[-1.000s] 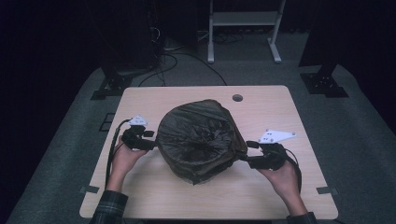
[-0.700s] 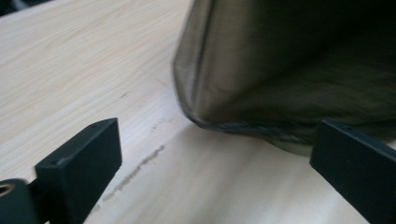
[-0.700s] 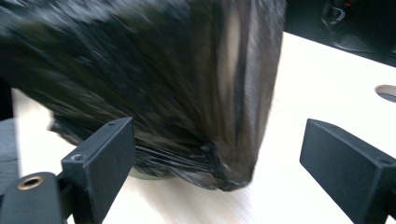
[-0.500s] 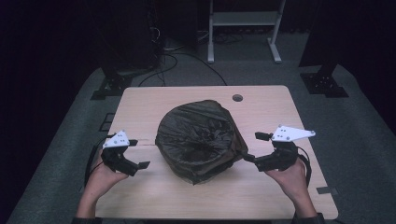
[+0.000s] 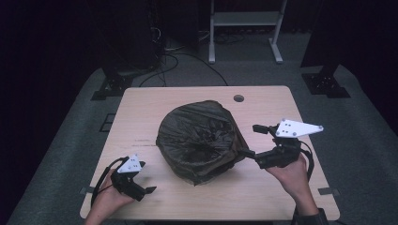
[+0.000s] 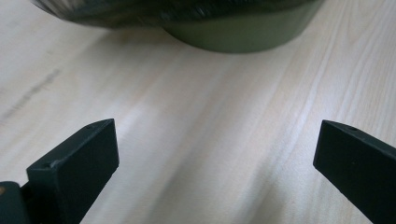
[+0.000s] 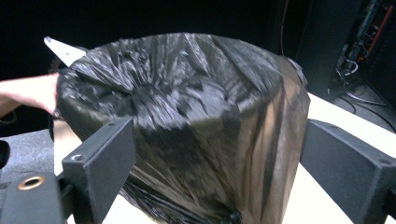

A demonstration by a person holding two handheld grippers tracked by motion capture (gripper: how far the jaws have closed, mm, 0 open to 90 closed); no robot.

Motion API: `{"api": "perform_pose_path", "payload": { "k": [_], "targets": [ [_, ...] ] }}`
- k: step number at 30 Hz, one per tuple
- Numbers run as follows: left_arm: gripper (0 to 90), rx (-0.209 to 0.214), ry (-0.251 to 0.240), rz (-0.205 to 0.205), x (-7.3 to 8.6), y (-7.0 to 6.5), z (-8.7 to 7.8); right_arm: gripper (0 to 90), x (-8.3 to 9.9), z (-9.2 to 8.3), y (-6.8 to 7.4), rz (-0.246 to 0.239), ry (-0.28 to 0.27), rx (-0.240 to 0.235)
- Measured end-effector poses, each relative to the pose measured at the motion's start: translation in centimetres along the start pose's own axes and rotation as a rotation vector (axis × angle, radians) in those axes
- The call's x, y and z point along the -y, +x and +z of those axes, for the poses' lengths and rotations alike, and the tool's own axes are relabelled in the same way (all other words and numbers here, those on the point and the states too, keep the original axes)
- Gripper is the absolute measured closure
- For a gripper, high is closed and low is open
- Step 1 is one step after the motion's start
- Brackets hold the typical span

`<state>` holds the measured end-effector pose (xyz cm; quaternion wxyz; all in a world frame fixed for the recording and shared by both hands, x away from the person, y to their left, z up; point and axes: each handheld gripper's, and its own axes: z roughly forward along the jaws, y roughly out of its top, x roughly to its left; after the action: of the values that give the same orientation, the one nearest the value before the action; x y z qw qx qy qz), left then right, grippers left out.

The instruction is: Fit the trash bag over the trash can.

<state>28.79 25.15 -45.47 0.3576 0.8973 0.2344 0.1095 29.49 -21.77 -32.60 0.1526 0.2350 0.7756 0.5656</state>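
1. Dark room; the bin (image 5: 199, 140), wrapped in its bag (image 7: 187, 116), stands mid-tabletop (image 5: 141, 103).
2. My left gripper (image 5: 141, 190), at the near-left corner, has just opened, empty.
3. My right gripper (image 5: 251, 140), beside the bag, has just opened, gripping nothing.
4. I judge the bag fitted; next I'd check its edges.

Table (image 5: 141, 112): light wood top, rounded corners.
Grommet hole (image 5: 238, 98): round, near the far edge.
Floor (image 5: 361, 131): grey carpet.
Stand (image 5: 244, 28): white frame beyond the table.
Cables (image 5: 173, 58): dark, loose on the carpet.
Black bases (image 5: 324, 84): flanking the far corners.
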Motion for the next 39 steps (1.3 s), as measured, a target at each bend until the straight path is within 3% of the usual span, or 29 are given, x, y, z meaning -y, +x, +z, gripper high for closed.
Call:
{"api": "perform_pose_path", "payload": {
  "k": [7,13,14,26,35,36,39],
  "targets": [
    [0.0,0.022,0.052,0.012,1.0,-0.8,1.9,9.1,-1.8,0.8,0.5,-0.035,0.002,-0.026],
    [0.0,0.036,0.004,0.008,1.4,-1.0,2.3,9.1,-3.2,2.1,0.8,-0.068,0.028,-0.051],
    [0.0,0.039,-0.025,0.009,1.6,-1.1,2.4,9.1,-3.8,2.8,0.9,-0.074,0.044,-0.064],
    [0.0,0.039,-0.028,0.012,1.6,-1.1,2.4,9.1,-5.8,6.0,1.3,-0.104,0.09,-0.102],
    [0.0,0.039,-0.028,0.011,1.6,-1.1,2.4,9.2,-7.4,9.9,1.3,-0.119,0.226,-0.146],
    [0.0,0.039,-0.028,0.011,1.6,-1.1,2.4,9.2,-7.6,11.1,1.4,-0.131,0.276,-0.155],
    [0.0,0.039,-0.028,0.011,1.6,-1.1,2.4,9.7,-7.7,12.8,1.6,-0.154,0.349,-0.164]
  ]
}}
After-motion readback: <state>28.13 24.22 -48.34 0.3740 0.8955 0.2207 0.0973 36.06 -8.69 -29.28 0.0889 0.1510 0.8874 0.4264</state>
